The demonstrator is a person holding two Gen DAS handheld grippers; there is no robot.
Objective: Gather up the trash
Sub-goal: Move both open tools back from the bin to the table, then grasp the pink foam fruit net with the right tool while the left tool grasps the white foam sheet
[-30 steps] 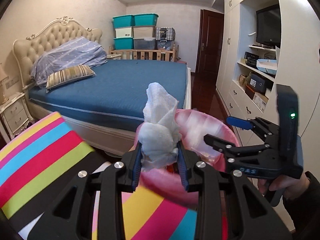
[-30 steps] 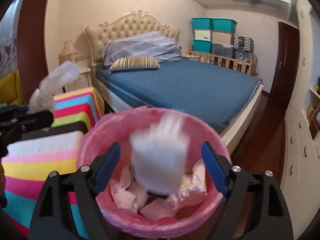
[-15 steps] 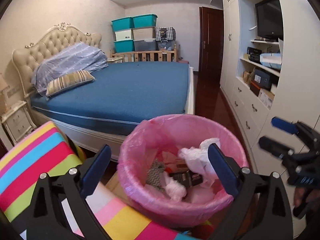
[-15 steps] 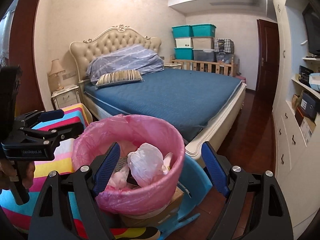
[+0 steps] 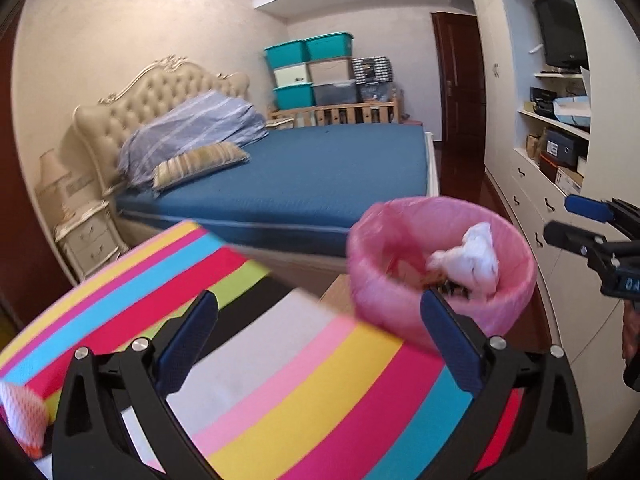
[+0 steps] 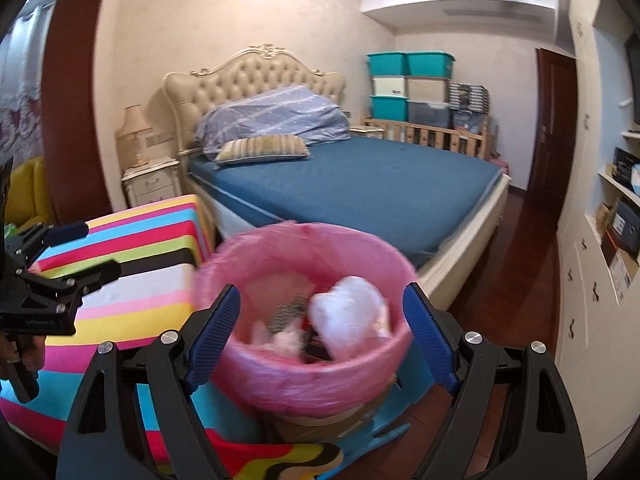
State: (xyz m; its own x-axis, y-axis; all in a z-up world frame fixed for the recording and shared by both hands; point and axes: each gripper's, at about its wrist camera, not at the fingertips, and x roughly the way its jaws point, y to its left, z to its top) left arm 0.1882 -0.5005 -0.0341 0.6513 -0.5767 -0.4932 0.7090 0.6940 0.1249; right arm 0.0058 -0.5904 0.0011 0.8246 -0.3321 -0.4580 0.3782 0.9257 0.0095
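1. Centrally, the left gripper [image 5: 318, 340] hangs over the striped cloth [image 5: 280, 368]; its jaws stand wide apart with nothing between the blue pads [image 5: 188, 336].
2. Right gripper [image 6: 322, 334]: jaws likewise spread wide and empty, framing the pink-lined bin [image 6: 304, 380] from the near side.
3. Pink-lined bin [image 5: 440, 316]: stands just beside the cloth's edge, near the foot of the bed [image 5: 320, 176].
4. Crumpled white tissue [image 5: 470, 258]: lies inside the bin on top of other scraps; also seen from the right wrist [image 6: 346, 316].
5. White-and-red mesh item [image 5: 20, 412]: rests at the cloth's near left edge, partly cut off by the frame.
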